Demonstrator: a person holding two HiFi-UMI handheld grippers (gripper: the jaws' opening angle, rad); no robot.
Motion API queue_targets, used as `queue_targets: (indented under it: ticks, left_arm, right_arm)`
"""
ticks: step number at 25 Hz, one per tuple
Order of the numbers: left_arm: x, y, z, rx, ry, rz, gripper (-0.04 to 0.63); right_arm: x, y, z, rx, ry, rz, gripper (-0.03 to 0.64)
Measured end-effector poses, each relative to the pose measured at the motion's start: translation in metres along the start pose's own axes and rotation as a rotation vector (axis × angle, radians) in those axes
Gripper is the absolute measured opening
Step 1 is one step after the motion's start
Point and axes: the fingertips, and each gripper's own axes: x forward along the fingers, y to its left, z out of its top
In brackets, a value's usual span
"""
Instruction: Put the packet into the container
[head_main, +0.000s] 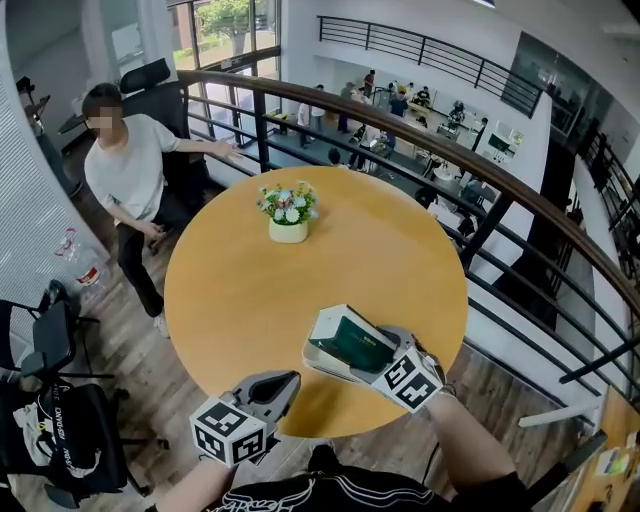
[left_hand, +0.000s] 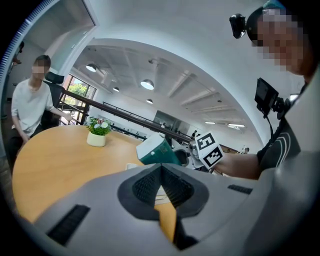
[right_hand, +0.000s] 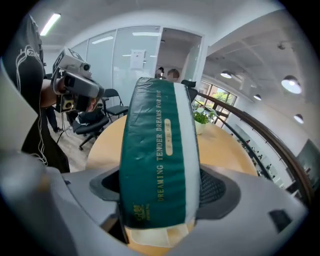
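My right gripper (head_main: 375, 355) is shut on a green and white packet (head_main: 352, 342) and holds it just above the near edge of the round wooden table (head_main: 250, 290). In the right gripper view the packet (right_hand: 157, 160) fills the gap between the jaws and carries gold print. A pale flat object (head_main: 322, 362) lies on the table under the packet; only its edge shows. My left gripper (head_main: 285, 382) hangs shut and holds nothing, at the table's front edge to the left of the packet. In the left gripper view its pads (left_hand: 150, 182) meet, and the packet (left_hand: 157, 151) sits beyond them.
A small white pot of flowers (head_main: 288, 212) stands at the table's far side. A person in a white shirt (head_main: 125, 170) sits beyond the table at the left. A curved railing (head_main: 480, 190) runs behind the table. Black office chairs (head_main: 50, 340) stand on the floor at the left.
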Motion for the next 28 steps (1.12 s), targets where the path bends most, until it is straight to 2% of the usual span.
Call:
queue_targets:
  ticks: [7,11,18,22,28]
  left_arm:
    - [-0.001,0.007,-0.001,-0.018,-0.003,0.025,0.005]
    - [-0.001,0.01,-0.001,-0.029,-0.007,0.03,0.005]
    - [-0.003,0.014,-0.004,-0.042,-0.015,0.033,0.005]
    - [-0.006,0.016,-0.005,-0.047,-0.017,0.034,0.005]
    - [-0.013,0.022,-0.01,-0.06,-0.018,0.043,0.005]
  right_arm:
    - [0.016,0.0,-0.018,-0.088,0.166,0.056,0.41]
    - [0.021,0.001,-0.031,-0.102,0.271,0.073,0.411]
    - [0.035,0.003,-0.041,-0.13,0.389,0.093,0.411]
    - [0.04,-0.001,-0.045,-0.176,0.418,0.079,0.411]
    - [0.041,0.0,-0.042,-0.191,0.391,0.083,0.411]
